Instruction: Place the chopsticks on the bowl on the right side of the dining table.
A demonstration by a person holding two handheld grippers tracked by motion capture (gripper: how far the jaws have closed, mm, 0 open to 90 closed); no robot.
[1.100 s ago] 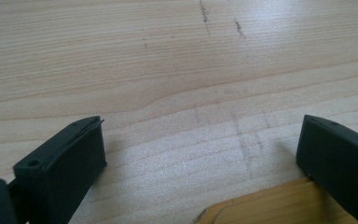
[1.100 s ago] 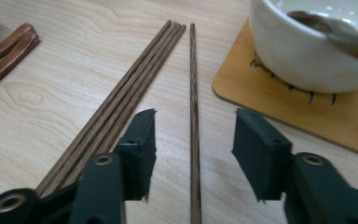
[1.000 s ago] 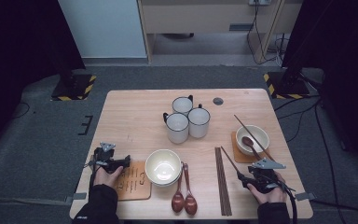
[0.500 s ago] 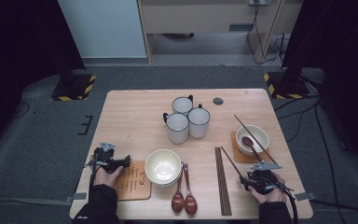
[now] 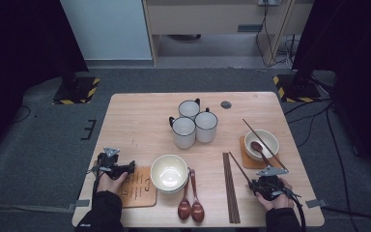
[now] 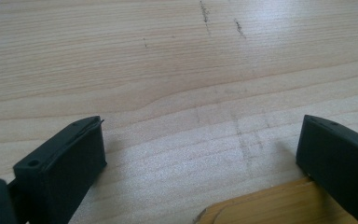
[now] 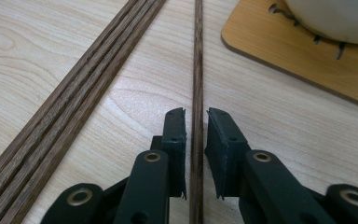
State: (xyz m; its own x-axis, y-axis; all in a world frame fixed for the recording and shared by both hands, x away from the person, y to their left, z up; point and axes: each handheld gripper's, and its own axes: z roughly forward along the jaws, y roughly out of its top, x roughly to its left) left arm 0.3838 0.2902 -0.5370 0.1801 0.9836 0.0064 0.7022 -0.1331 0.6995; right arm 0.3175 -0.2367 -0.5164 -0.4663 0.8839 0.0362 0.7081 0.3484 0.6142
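Note:
A single dark wooden chopstick (image 7: 198, 56) lies on the table and runs between the jaws of my right gripper (image 7: 196, 116). The jaws have just been closing on it; a thin gap still shows on each side of the stick. In the high view this gripper (image 5: 257, 183) sits near the front right edge, at the near end of that chopstick (image 5: 239, 164). My left gripper (image 6: 203, 128) rests open on the bare wood with nothing between its jaws, and a corner of a wooden coaster (image 6: 261, 210) lies just below them. It is at the front left in the high view (image 5: 127, 167).
A bundle of chopsticks (image 5: 230, 188) lies left of the right gripper. A bowl (image 5: 265, 140) with a spoon and a chopstick stands on a coaster (image 5: 247, 162). A white bowl (image 5: 169, 173), two spoons (image 5: 191, 205), three mugs (image 5: 193, 125) and the left coaster (image 5: 137, 188) fill the middle.
The right gripper's jaws have narrowed around the single chopstick. The right hand has barely shifted, and the left hand has stayed where it was.

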